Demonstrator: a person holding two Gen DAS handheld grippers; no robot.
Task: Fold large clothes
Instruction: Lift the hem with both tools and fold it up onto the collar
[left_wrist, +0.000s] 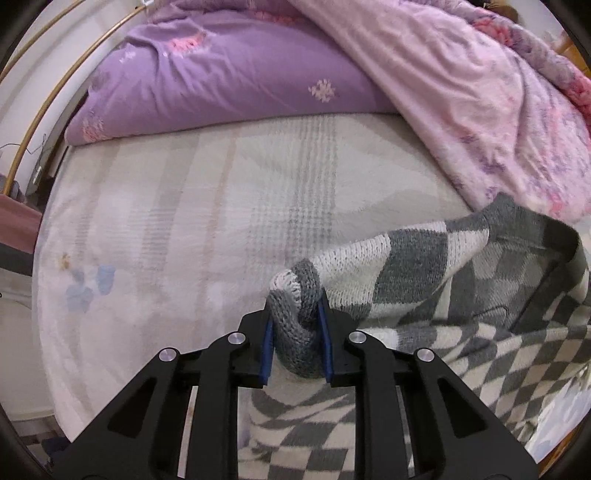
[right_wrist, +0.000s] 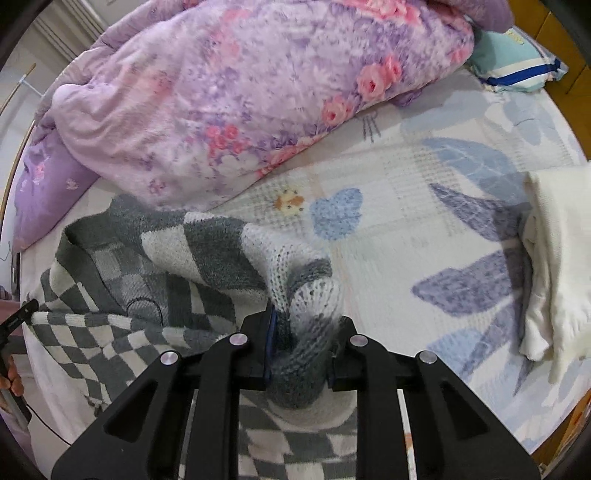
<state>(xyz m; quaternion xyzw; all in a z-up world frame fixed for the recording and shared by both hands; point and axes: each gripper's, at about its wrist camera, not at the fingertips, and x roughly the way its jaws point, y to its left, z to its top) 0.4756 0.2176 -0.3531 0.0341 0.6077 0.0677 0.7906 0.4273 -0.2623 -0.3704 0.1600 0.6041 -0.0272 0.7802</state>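
Left wrist view only: a plain purple duvet (left_wrist: 229, 85) with small pink motifs lies folded along the far edge of the bed (left_wrist: 147, 229); a curved brass-coloured rail (left_wrist: 55, 92) runs at upper left beyond the mattress. The bed sheet here reads pale, with faint grey and beige check bands and one small blue print.

Right wrist view only: a folded cream garment (right_wrist: 557, 266) lies on the sheet at far right; a teal pillow with blue and white stripes (right_wrist: 517, 62) sits at upper right; the sheet shows large blue and violet leaf prints. At the left edge, a person's fingers (right_wrist: 13, 380) grip a dark handle.

Both views: a pink floral quilt (left_wrist: 461, 103) is heaped at the back of the bed, well apart from either tongs.

Grey-and-white checked knit sweater (left_wrist: 424, 266): spread between the two tongs, its body drooping toward the bed below and behind them.

Left tongs (left_wrist: 297, 343): narrow, blue pads pressed on a bunched roll of grey knit that stands up between them; the rest of the sweater runs off to the right.

Right tongs (right_wrist: 301, 347): narrow, closed on a bunched grey-white fold of the same sweater; the fabric trails left. The right pad is hidden by the knit.
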